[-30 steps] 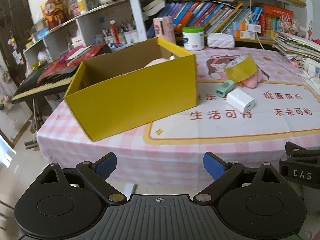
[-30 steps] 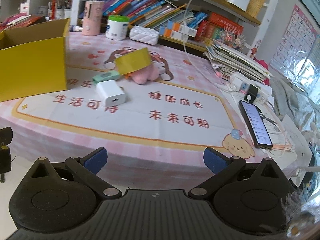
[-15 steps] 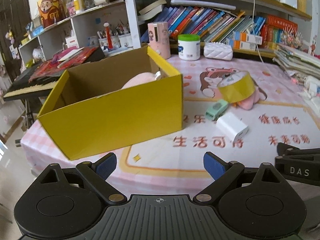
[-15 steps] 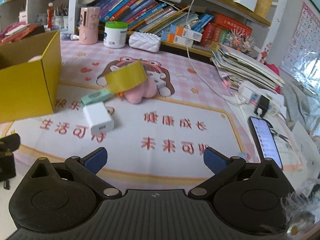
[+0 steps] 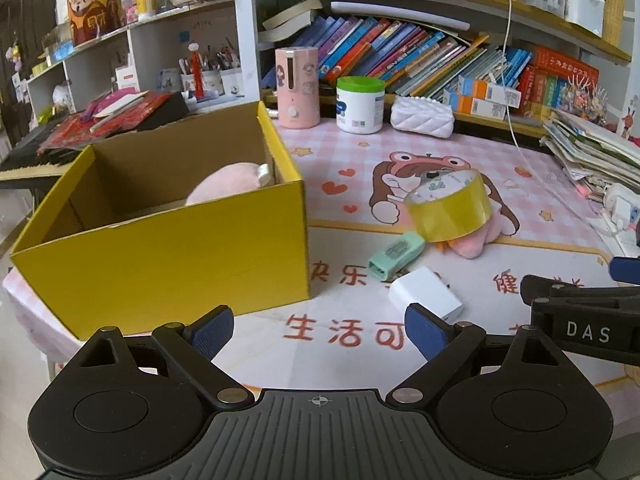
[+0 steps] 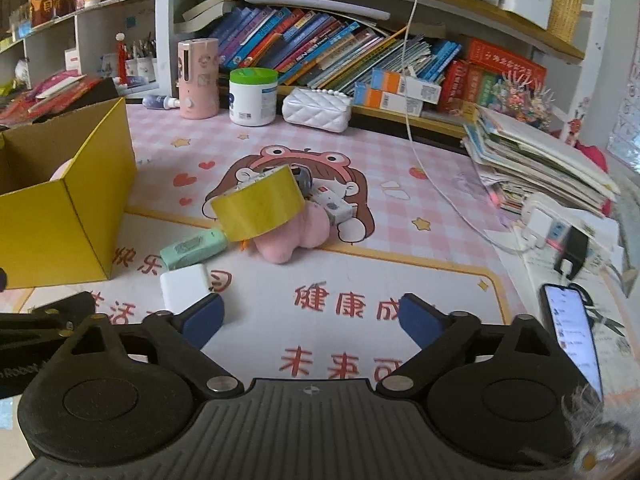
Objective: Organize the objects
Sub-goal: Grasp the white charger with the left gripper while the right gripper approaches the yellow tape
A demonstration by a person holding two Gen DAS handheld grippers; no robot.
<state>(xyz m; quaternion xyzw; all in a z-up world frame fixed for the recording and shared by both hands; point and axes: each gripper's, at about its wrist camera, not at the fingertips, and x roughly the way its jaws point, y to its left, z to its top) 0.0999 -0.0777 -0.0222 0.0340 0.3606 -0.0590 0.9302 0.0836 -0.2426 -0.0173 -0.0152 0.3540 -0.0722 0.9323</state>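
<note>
With both the left claw (image 5: 319,332) and right claw (image 6: 310,320) spread wide and empty, we judge the white charger (image 6: 185,292), just right of the yellow box (image 5: 180,248), rigid, light and smooth, best gripped across its flat sides.

Left wrist view looks low across the table's near edge, the box (image 5: 160,236) close ahead-left. Right wrist view sits further right, facing the bookshelf (image 6: 360,52). Both share the tape (image 5: 450,208) (image 6: 258,208), the charger (image 5: 426,294) (image 6: 186,286) and the shelf.
</note>
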